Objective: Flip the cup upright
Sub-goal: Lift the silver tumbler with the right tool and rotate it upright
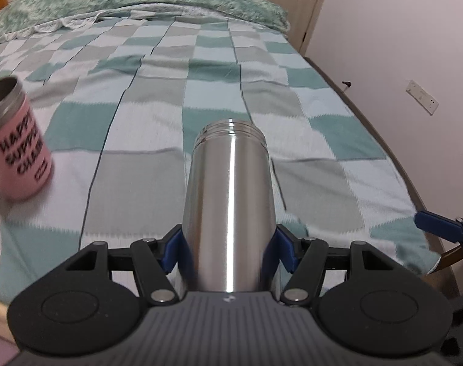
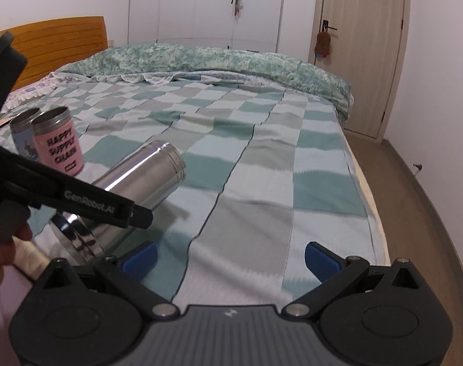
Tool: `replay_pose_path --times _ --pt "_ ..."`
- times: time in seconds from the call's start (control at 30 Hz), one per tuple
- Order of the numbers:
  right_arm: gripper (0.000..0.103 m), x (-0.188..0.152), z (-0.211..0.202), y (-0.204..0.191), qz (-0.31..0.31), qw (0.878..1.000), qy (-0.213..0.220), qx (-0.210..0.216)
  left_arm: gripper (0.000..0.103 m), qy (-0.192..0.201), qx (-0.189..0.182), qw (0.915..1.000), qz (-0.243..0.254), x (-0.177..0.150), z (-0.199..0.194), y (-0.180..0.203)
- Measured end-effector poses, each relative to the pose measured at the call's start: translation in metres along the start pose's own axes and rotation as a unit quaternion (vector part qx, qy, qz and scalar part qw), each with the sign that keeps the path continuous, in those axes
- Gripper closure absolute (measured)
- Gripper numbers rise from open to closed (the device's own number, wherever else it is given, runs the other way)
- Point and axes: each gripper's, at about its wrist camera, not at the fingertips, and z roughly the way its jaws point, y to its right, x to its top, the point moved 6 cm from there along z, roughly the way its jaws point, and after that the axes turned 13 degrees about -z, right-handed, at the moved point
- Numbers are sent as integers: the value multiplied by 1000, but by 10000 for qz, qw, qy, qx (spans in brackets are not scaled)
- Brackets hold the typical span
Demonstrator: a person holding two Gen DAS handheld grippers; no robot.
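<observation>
left tongs (image 1: 229,248) grip steel cup (image 1: 231,201) | right view only: blue cup (image 2: 23,135)

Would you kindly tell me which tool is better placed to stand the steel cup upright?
Left. The left tool already clamps the steel cup, lying tilted; the right tool is open and empty beside it.

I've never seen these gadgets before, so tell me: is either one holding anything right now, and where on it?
The left gripper clamps the steel cup by its lower body, near the base. The right gripper is open and holds nothing.
</observation>
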Motion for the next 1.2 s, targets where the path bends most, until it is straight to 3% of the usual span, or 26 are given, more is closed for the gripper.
replay_pose_path --times 0.2,0.23,0.27,0.33,0.5,0.73,0.97,1.2 --pt "0 -19 -13 -10 123 9999 -105 35 36 49 -40 10000 -50 -13 3 -5" --pt "0 -20 -15 -11 124 9999 -113 37 31 78 -45 10000 -43 -12 0 -7" --pt "0 -19 -17 -12 123 9998 -120 36 15 129 -55 9999 16 -11 -5 -8" --pt "0 -17 -23 -14 127 9999 -108 33 0 317 -133 9993 141 -7 -20 -10" --pt "0 1 -45 -24 174 9998 103 50 0 630 -536 9960 327 11 -65 -30" --pt "0 38 -40 -52 300 9989 258 255 0 811 -397 9935 700 32 -90 -85" --pt "0 64 14 -71 879 9954 -270 285 0 876 -303 9882 1221 39 -87 -137" --pt "0 70 68 -71 1335 9873 -866 43 0 912 -453 9865 1284 47 -72 -167"
